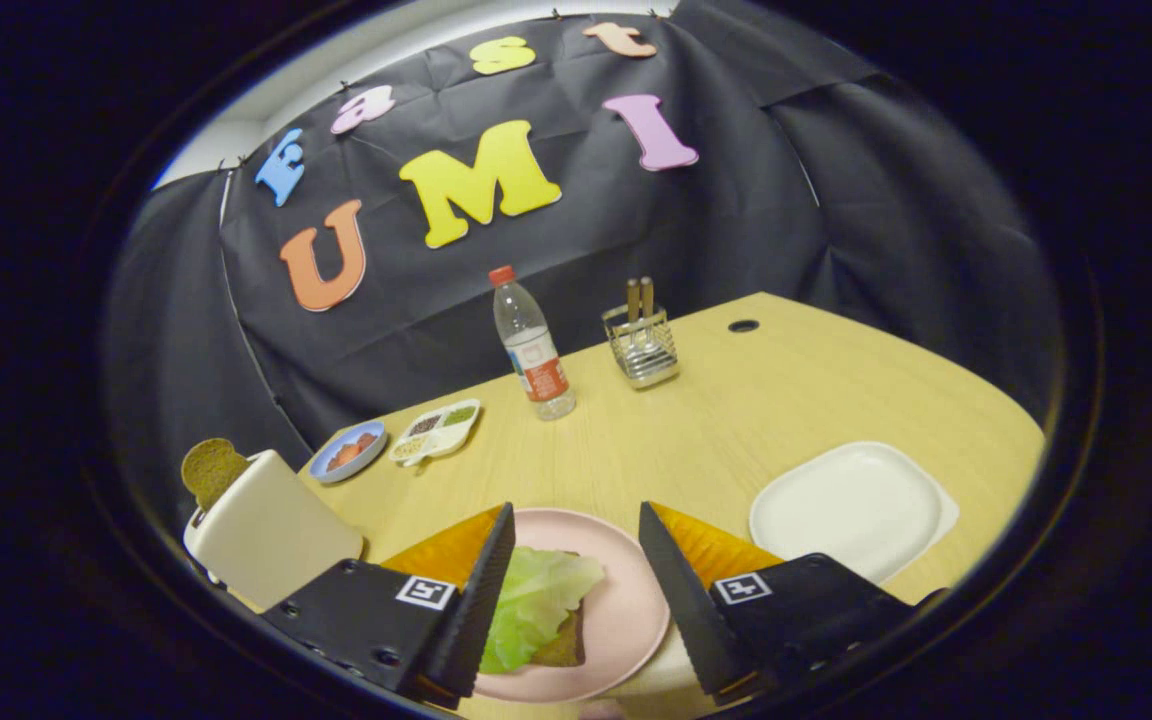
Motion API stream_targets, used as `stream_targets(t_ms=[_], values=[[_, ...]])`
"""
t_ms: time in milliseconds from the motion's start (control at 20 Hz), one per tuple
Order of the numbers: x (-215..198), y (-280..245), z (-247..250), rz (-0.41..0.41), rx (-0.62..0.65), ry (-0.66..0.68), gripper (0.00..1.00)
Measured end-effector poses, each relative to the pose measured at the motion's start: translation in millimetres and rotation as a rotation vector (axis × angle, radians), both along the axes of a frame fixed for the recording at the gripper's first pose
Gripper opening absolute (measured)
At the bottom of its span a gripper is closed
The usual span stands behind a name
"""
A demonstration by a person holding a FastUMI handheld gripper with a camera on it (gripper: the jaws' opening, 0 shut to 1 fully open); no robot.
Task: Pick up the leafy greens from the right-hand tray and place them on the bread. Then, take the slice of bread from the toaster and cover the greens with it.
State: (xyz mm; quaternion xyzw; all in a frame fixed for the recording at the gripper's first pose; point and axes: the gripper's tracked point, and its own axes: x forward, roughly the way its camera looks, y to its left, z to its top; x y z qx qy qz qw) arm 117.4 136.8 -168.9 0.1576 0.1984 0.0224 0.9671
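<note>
A pale green leaf (534, 602) lies on a dark slice of bread (564, 648), which rests on a pink plate (626, 580). My gripper (576, 520) stands open above the plate with nothing held; the leaf is partly hidden behind the left finger. Left of the plate stands a cream toaster (266, 535) with a brown bread slice (213, 470) sticking up out of its slot. To the right of the fingers sits a white tray (851, 505) with nothing on it.
On the wooden table (716, 420) beyond the fingers stand a water bottle (533, 345) with a red cap and a wire holder (642, 345) with utensils. A small blue dish (348, 450) and a divided white dish (436, 432) lie behind the toaster.
</note>
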Motion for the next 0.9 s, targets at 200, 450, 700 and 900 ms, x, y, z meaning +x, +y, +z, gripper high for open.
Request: stream_targets(t_ms=[200, 450, 700, 900], values=[[-20.4, 25.1, 59.8, 0.006, -0.104, -0.145, 0.9], [-46.7, 71.5, 108.8, 0.015, -0.153, -0.263, 0.91], [-62.1, 156.1, 129.3, 0.145, -0.142, -0.292, 0.92], [-67.2, 211.2, 120.0, 0.203, -0.161, -0.277, 0.92]])
